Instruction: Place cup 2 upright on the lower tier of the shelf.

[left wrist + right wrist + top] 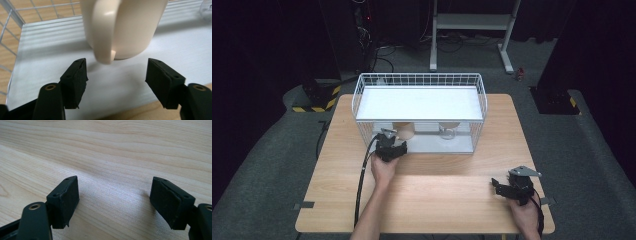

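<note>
A cream mug (125, 25) stands on the white lower shelf (45, 52) of a wire rack (419, 80), its handle (103, 32) turned toward my left gripper (116, 72). That gripper is open, with both pads just short of the handle and nothing between them. In the high view the mug (404, 131) sits under the rack's upper shelf, and the left gripper (396, 143) is at the rack's open front. My right gripper (495, 186) rests low over the wooden table (437, 200) at the near right. It is open (115, 200) and holds nothing.
A clear glass (447, 131) stands on the lower shelf to the right of the mug. The rack's white upper shelf (419, 102) covers both. Wire walls close the rack's sides and back. A metal stand (472, 22) is on the floor beyond the table.
</note>
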{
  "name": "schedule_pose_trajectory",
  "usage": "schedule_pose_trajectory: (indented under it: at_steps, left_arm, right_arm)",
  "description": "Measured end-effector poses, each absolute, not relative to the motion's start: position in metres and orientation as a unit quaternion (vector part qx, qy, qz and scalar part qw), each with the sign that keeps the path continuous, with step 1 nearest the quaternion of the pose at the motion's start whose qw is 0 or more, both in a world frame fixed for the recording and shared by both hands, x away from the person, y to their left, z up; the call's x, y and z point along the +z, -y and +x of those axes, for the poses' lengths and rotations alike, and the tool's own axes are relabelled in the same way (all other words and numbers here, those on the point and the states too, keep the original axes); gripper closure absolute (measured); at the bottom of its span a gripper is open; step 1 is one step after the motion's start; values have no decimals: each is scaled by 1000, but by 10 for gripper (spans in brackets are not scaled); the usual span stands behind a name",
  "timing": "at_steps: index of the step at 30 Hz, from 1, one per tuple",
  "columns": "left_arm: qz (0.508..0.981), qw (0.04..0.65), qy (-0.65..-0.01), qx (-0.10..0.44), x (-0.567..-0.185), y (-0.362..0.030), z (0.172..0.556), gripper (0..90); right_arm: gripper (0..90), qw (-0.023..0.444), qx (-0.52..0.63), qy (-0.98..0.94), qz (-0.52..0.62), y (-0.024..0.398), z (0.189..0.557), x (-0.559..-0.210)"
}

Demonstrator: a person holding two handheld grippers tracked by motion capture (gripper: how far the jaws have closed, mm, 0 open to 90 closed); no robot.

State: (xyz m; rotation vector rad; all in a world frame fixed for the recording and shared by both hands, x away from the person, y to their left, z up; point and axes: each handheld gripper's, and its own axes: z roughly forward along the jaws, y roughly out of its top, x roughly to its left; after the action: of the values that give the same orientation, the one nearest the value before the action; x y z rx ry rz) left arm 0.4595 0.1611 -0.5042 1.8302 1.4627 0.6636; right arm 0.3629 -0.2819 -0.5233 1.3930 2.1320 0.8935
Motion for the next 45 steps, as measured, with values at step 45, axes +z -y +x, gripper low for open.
schedule_pose_trajectory:
  at_steps: [45]
  left_arm:
    - [686, 429, -534, 246, -474, -218, 384, 256]
  right_arm:
    - [234, 219, 323, -770, 505, 281, 363, -523]
